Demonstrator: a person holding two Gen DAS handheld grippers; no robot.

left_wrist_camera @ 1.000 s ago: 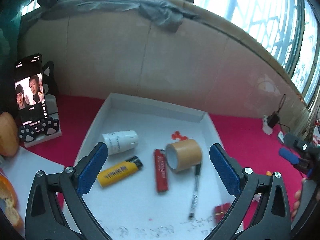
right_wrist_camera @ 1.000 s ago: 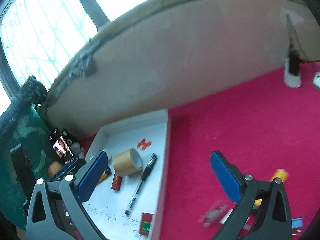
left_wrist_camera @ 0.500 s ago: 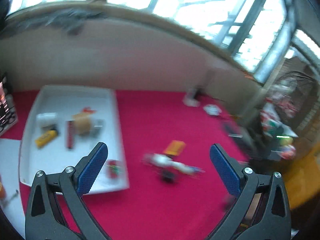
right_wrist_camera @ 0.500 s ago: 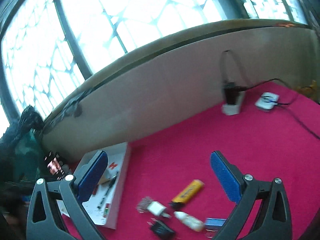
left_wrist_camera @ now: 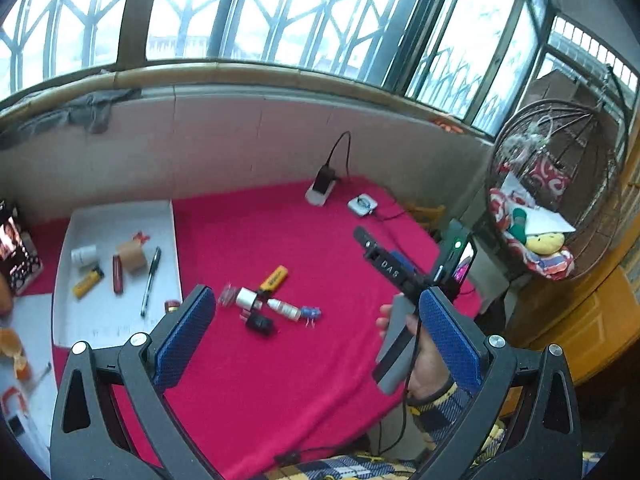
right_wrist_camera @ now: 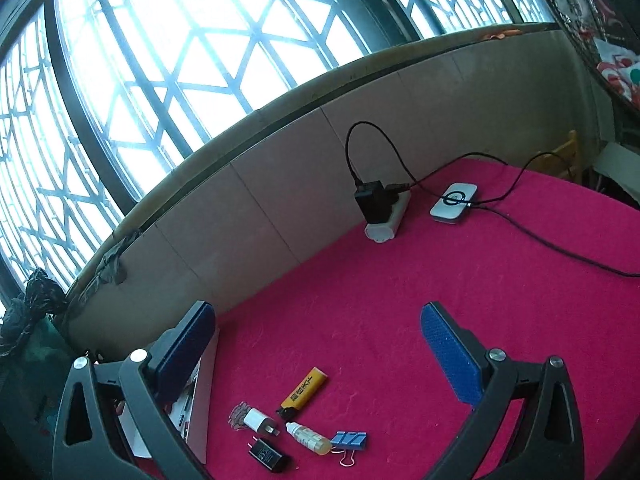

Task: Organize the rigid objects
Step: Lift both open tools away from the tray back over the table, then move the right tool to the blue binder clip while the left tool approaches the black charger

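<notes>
A white tray (left_wrist_camera: 120, 328) on the red cloth holds a white bottle (left_wrist_camera: 84, 255), a yellow lighter (left_wrist_camera: 87, 282), a red lighter (left_wrist_camera: 117, 279), a tape roll (left_wrist_camera: 131, 255) and a pen (left_wrist_camera: 150, 281). Loose on the cloth lie a yellow lighter (right_wrist_camera: 304, 391), a white plug (right_wrist_camera: 260, 422), a black plug (right_wrist_camera: 269, 454), a dropper bottle (right_wrist_camera: 309, 437) and a blue binder clip (right_wrist_camera: 349, 440). My left gripper (left_wrist_camera: 316, 334) hangs open high above the pile. My right gripper (right_wrist_camera: 318, 350) is open too, above and behind the pile. A hand (left_wrist_camera: 424, 364) holds the right gripper's handle.
A power strip (right_wrist_camera: 386, 216) with a black adapter and a white charging pad (right_wrist_camera: 454, 202) sit at the back with trailing cables. A phone on a stand (left_wrist_camera: 16, 248) is left of the tray. A wire hanging chair (left_wrist_camera: 552, 188) stands right of the table.
Both grippers have pulled up and back from the tray and swung right. The loose pile on the cloth now shows sharply in both views. Both stay open.
</notes>
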